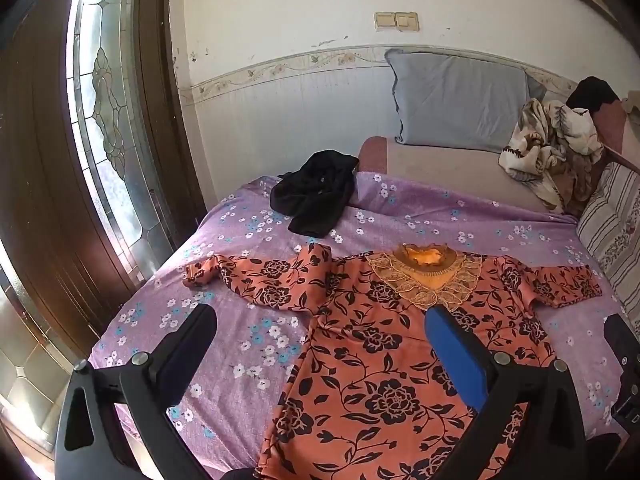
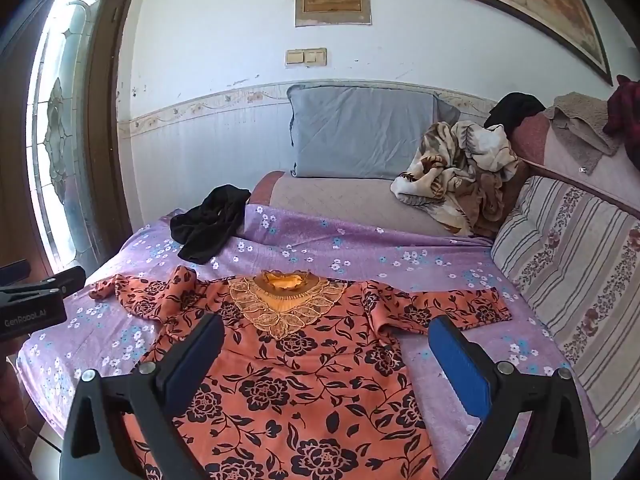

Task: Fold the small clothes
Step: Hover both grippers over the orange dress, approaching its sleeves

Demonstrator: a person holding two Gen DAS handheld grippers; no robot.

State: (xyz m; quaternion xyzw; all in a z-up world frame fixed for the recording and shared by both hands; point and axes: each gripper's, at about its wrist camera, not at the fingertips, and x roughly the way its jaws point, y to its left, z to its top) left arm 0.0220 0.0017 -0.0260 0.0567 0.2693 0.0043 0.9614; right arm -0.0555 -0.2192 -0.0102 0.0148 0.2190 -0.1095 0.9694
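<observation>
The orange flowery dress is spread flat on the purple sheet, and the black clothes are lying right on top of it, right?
Not quite. The dress is spread flat on the purple sheet, but the black clothes lie apart from it, farther back on the sheet near the door side. The right wrist view shows bare sheet between them.

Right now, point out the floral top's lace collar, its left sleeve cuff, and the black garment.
lace collar [image 2: 280, 312], right wrist view, embroidered front.
left sleeve cuff [image 1: 196, 276], left wrist view, sleeve end.
black garment [image 1: 316, 192], left wrist view, middle.

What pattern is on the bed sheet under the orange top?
Purple sheet with small white and blue flowers; clearest in the right wrist view.
</observation>
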